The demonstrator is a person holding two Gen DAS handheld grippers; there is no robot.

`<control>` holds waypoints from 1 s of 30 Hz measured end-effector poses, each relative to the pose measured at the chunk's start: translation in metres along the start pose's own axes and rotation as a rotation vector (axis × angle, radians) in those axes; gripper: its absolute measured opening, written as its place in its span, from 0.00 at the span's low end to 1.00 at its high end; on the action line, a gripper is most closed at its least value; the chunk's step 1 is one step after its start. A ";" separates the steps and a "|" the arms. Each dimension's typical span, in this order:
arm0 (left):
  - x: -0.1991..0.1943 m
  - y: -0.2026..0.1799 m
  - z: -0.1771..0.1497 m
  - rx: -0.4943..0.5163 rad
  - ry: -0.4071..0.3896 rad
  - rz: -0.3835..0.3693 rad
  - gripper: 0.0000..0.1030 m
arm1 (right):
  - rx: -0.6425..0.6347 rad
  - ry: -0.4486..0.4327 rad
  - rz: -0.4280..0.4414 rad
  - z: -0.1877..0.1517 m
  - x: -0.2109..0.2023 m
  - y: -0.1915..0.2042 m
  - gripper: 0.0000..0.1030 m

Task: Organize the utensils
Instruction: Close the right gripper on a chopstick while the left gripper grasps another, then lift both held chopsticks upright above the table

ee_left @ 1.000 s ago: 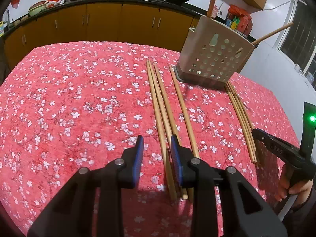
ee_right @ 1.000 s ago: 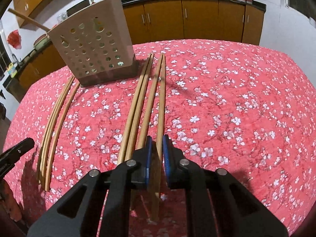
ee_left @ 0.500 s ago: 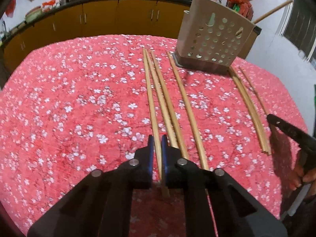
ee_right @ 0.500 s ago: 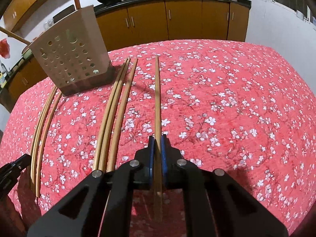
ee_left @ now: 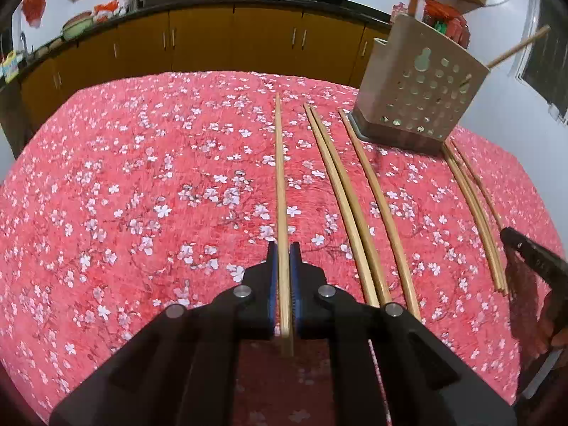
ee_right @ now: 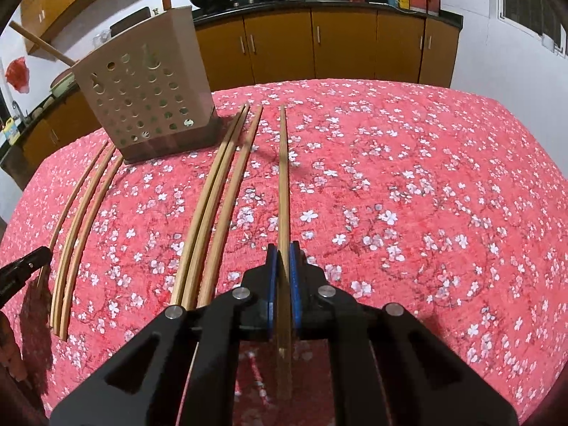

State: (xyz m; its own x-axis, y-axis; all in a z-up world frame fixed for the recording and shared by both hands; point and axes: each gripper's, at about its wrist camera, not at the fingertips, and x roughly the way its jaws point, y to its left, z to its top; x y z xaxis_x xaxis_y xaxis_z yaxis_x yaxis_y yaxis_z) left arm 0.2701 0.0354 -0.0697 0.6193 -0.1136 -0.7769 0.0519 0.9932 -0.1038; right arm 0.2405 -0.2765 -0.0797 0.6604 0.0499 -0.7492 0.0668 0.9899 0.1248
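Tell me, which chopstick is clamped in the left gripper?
The leftmost chopstick, lying alone and clamped between the left gripper's blue pads; the other chopsticks rest free to its right.

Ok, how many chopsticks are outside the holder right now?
7. One chopstick is clamped in the right hand-held gripper; three chopsticks lie side by side just left of it; three more lie further left, beside the holder. None seems hidden.

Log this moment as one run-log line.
left gripper: shut on chopstick | right gripper: shut on chopstick | holder: upright
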 end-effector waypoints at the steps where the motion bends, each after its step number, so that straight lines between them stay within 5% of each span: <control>1: 0.000 -0.001 0.000 0.006 -0.004 0.004 0.09 | 0.001 0.000 0.001 0.000 0.000 0.000 0.08; 30: 0.003 -0.009 0.001 0.060 0.018 0.039 0.08 | 0.006 0.004 0.009 -0.002 -0.014 -0.001 0.08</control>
State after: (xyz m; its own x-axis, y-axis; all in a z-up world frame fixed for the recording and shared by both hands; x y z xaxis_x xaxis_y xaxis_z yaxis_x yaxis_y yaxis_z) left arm 0.2718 0.0259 -0.0702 0.6078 -0.0747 -0.7905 0.0755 0.9965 -0.0361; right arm 0.2301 -0.2782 -0.0708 0.6577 0.0590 -0.7510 0.0659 0.9886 0.1354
